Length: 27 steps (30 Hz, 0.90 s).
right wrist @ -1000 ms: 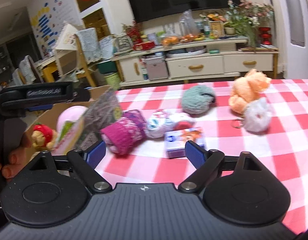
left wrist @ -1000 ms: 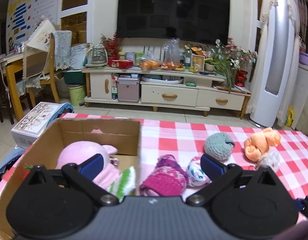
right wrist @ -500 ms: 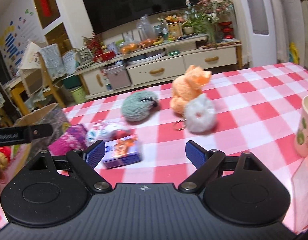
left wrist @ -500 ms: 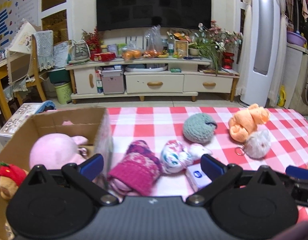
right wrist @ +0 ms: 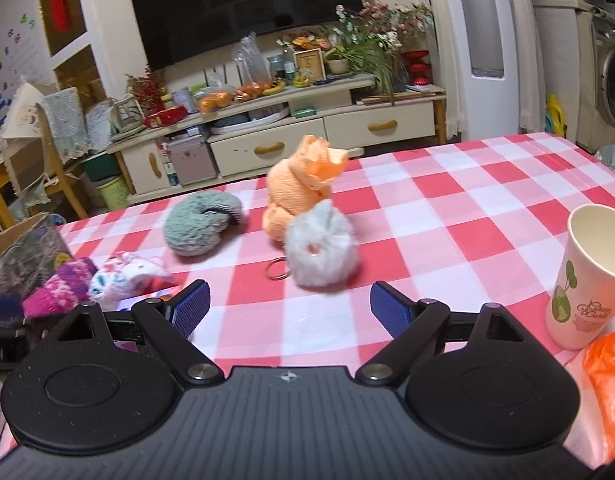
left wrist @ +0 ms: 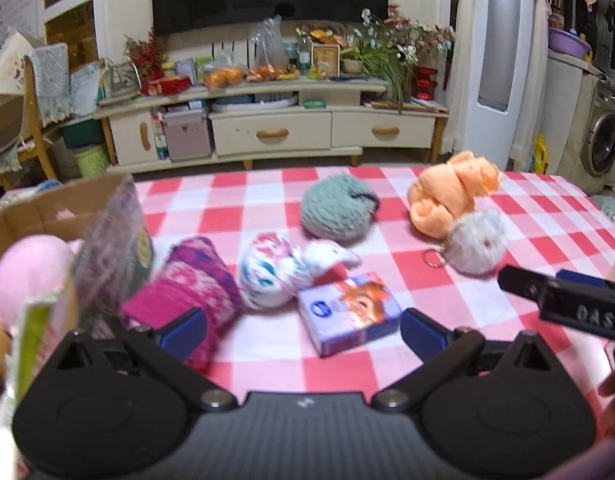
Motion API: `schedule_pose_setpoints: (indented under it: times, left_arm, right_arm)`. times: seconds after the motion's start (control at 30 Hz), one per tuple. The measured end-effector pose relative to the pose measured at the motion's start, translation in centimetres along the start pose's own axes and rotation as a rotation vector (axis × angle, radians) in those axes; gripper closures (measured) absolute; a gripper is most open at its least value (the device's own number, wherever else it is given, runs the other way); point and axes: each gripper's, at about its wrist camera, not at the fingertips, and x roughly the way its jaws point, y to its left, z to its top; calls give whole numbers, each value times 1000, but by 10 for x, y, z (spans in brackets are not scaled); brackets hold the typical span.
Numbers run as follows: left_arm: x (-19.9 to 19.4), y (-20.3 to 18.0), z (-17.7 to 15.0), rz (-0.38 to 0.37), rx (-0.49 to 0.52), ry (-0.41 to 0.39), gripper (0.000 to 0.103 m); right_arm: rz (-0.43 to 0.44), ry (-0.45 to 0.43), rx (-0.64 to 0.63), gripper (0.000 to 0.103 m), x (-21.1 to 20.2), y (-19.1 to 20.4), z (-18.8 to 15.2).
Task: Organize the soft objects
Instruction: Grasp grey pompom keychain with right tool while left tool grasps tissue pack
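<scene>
Checked tablecloth (right wrist: 447, 208), soft toys loose; both claws spread and empty.
Right gripper (right wrist: 290, 306) near grey pompom (right wrist: 322, 254); left gripper (left wrist: 301, 326) near magenta sock (left wrist: 187, 288), beside cardboard box (left wrist: 47, 208).

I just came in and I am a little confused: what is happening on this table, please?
A person holds two grippers, both open and empty. The left gripper hovers near the pink sock beside the cardboard box, which already holds a pink plush. The right gripper faces the grey pompom. Several soft things lie on the checked tablecloth.
</scene>
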Motion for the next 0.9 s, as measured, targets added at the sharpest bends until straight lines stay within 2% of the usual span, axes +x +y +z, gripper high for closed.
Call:
schedule_pose_setpoints:
  times: [0.2,0.47,0.67,0.9]
  left_arm:
    - [20,-13,-4,-5,-29,40,1]
    - [44,-35,-6,0,-34,38,1]
    - [60,-40,-5,6,-68,44,1]
    - [73,-38,-6,5,-87,57,1]
  right_arm:
    - [-11,17,35,0,22,-13,7]
    - [34,24,100,0,47,-25,14]
    - [40,14,30,0,65,-22,23]
    - [23,50,-35,0,87,-16,25]
